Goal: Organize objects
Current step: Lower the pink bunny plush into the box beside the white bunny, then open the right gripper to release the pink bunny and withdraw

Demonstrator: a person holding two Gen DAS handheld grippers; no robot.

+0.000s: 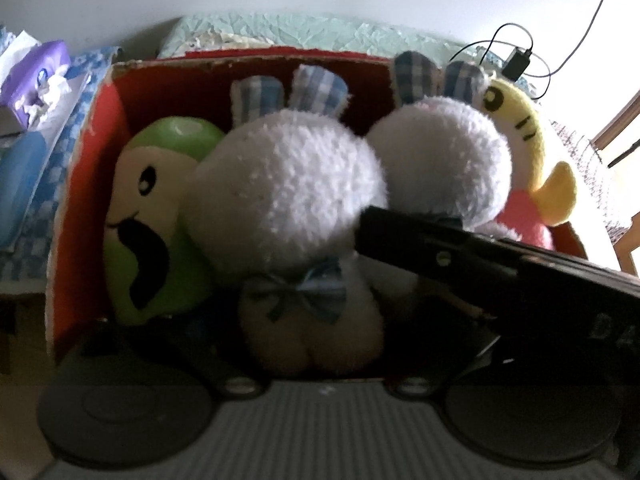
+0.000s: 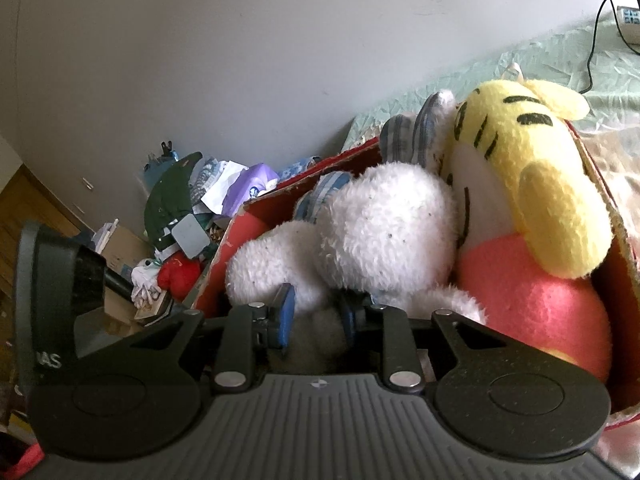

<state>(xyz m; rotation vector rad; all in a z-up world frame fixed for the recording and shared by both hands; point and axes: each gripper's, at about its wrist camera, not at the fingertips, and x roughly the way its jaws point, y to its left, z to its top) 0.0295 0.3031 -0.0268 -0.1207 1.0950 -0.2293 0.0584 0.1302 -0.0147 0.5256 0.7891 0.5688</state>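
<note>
The red cardboard box [image 1: 84, 184] in front of me sits on a bed with a pale green cover [image 1: 280, 32] and is packed with soft toys. At its left end a green plush with a black moustache [image 1: 148, 220] leans against the wall. Beside it sits a white plush rabbit [image 1: 288, 192] with blue checked ears and a blue bow at its neck, upright, facing away from the far wall. A second white rabbit [image 1: 440, 156], with darker checked ears, is pressed against its right side, and a yellow striped plush with a pink body [image 1: 524, 160] fills the right end.

My left tool [image 1: 320, 344] is spread as wide as it goes. Its fingers are dark and blurred at the bottom of the left wrist view, with the first rabbit's body between them; I cannot see them pressing it.

My right tool [image 2: 316, 316] is nearly closed, its blue pads [image 2: 286, 312] pinching white fur low on the second rabbit [image 2: 384, 220], which lies tilted against the yellow plush [image 2: 540, 176].
</note>
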